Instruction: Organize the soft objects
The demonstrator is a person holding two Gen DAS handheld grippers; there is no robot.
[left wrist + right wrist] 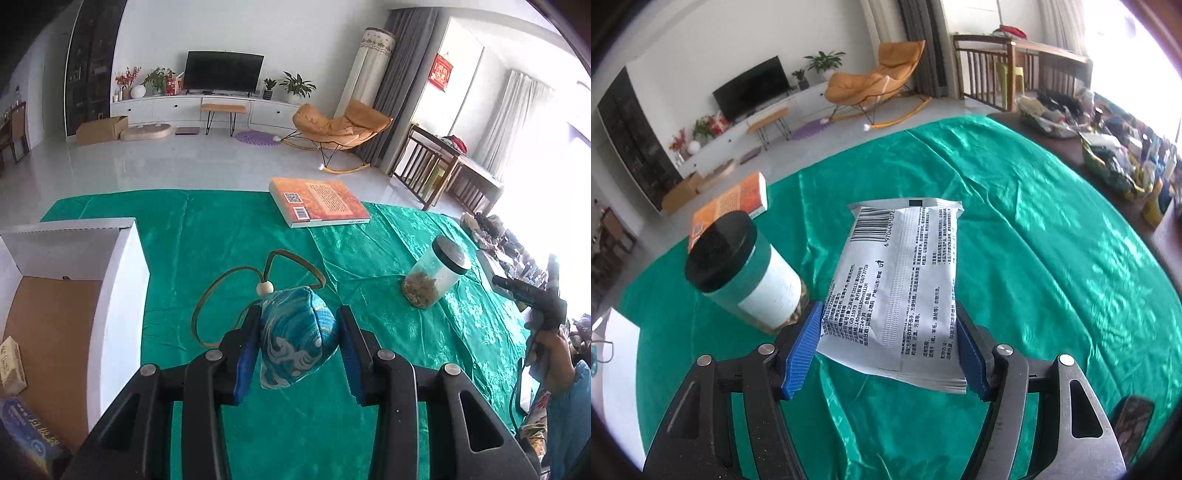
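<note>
In the left wrist view my left gripper point(297, 332) is shut on a blue patterned fabric pouch point(295, 339), held above the green tablecloth point(406, 350). The pouch's brown cord loop point(236, 280) with a white bead point(265, 288) trails onto the cloth. In the right wrist view my right gripper point(888, 347) is shut on a white soft packet point(905, 288) printed with a barcode and text, lifted off the cloth. The right gripper also shows at the far right of the left wrist view point(532, 291).
An open white cardboard box point(110, 295) with small packs inside stands at the left table edge. A clear jar with a black lid point(436, 273) point(746, 266) stands on the cloth. An orange book point(317, 201) point(731, 206) lies at the far edge. Clutter point(1108, 147) fills the right side.
</note>
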